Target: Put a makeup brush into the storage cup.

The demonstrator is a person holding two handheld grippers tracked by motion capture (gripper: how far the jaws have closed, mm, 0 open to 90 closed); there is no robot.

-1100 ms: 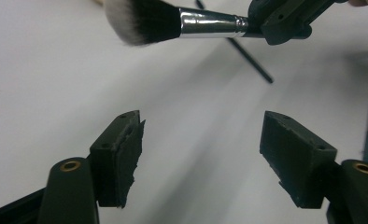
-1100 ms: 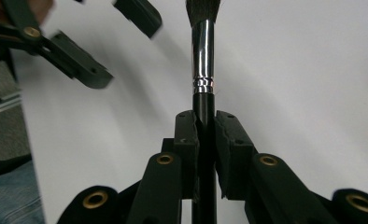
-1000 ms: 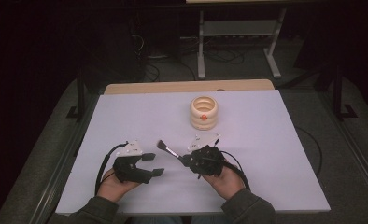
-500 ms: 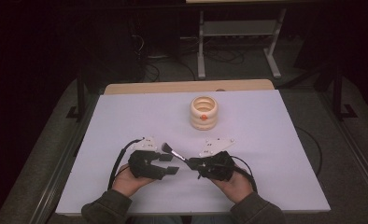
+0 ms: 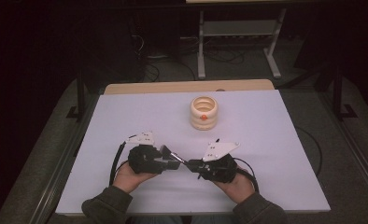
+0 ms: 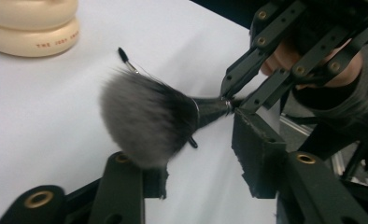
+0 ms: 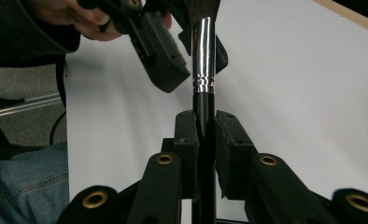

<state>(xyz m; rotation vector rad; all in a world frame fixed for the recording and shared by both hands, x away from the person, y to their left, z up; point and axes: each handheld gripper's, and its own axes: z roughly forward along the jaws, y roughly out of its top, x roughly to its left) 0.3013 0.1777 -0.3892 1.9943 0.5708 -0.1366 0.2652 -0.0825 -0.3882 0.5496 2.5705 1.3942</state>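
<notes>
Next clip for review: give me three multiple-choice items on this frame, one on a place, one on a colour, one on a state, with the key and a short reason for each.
1. Where does the ringed holder stand?
A. At the table's near edge
B. Beyond both hand-held grippers, toward the far side
C. On the floor

2. What colour is the holder?
A. Cream
B. Blue
C. Black

3. How is the makeup brush held?
A. Lying loose on the table
B. Right hand-held gripper shut on its handle
C. Standing in the holder

Key: 1 B, the high view shows it past the hands. 2 A, cream with an orange spot. 3 B, the right gripper view shows both pads clamping the black handle; the left hand-held gripper has been closing around the bristles.
</notes>
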